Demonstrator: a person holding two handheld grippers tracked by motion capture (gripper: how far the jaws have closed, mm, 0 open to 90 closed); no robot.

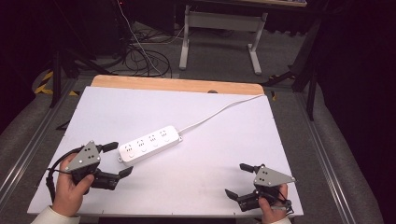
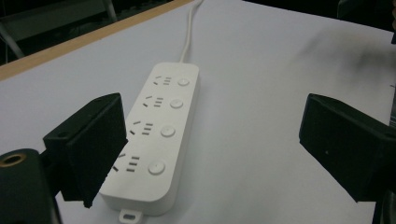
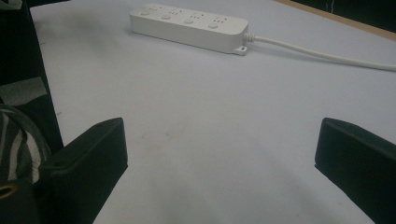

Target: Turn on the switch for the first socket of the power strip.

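Observation:
A white power strip [image 1: 150,143] with several sockets and round buttons lies at an angle on the white table [image 1: 215,158]. Its white cord [image 1: 219,112] runs off toward the far right edge. My left gripper [image 1: 117,159] is open at the strip's near left end, one jaw on each side of that end, touching nothing. In the left gripper view the strip [image 2: 159,135] stretches away ahead, nearer the left jaw, with the open left gripper [image 2: 215,135] over bare table. My right gripper [image 1: 237,179] stands open and empty near the front right; the strip [image 3: 189,21] lies far ahead of the right gripper [image 3: 219,154].
A wooden strip [image 1: 177,85] borders the table's far edge. Beyond it on the floor lie tangled cables [image 1: 144,58] and the white legs of a desk frame [image 1: 254,51]. Metal rails [image 1: 327,158] run along both table sides.

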